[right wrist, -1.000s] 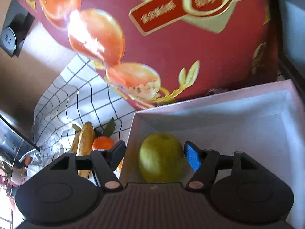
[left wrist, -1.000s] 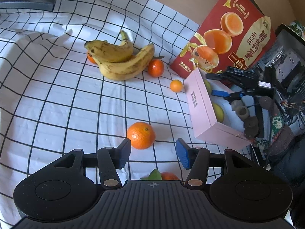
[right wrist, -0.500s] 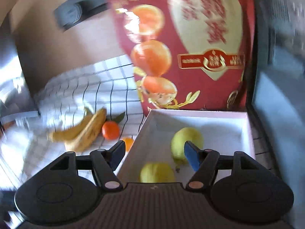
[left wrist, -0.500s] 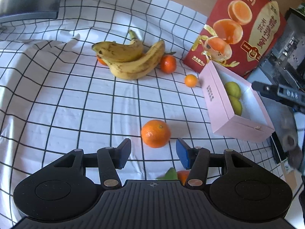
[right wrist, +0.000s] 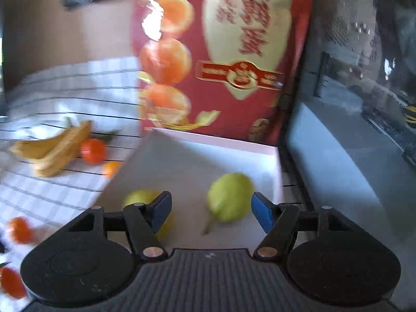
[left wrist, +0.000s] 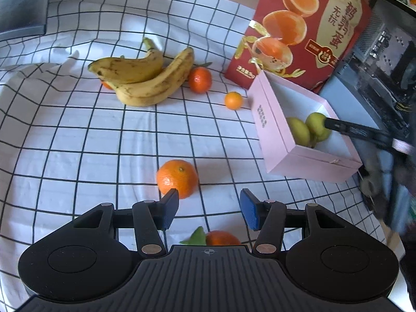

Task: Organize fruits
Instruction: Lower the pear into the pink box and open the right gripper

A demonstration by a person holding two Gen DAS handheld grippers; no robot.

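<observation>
Two green pears [left wrist: 309, 128] lie in the pink box [left wrist: 275, 140]; they also show in the right wrist view [right wrist: 228, 197]. My right gripper [right wrist: 210, 212] is open and empty, above the box. One of its fingers [left wrist: 348, 127] shows over the box in the left wrist view. My left gripper [left wrist: 209, 209] is open and empty above the cloth. A large orange [left wrist: 178, 178] sits just ahead of its left finger. A leafy orange [left wrist: 221, 238] lies under it. Bananas [left wrist: 145, 78], a medium orange [left wrist: 199, 79] and a small orange [left wrist: 233, 100] lie farther back.
A red egg carton box [left wrist: 299, 28] stands upright behind the pink box. A computer case [left wrist: 384, 59] stands at the right. The checked cloth [left wrist: 78, 143] covers the table. A dark object [left wrist: 20, 2] sits at the far left corner.
My right gripper has pulled back and up from the box, leaving the second pear inside. My left gripper has drifted right, so the large orange sits nearer its left finger.
</observation>
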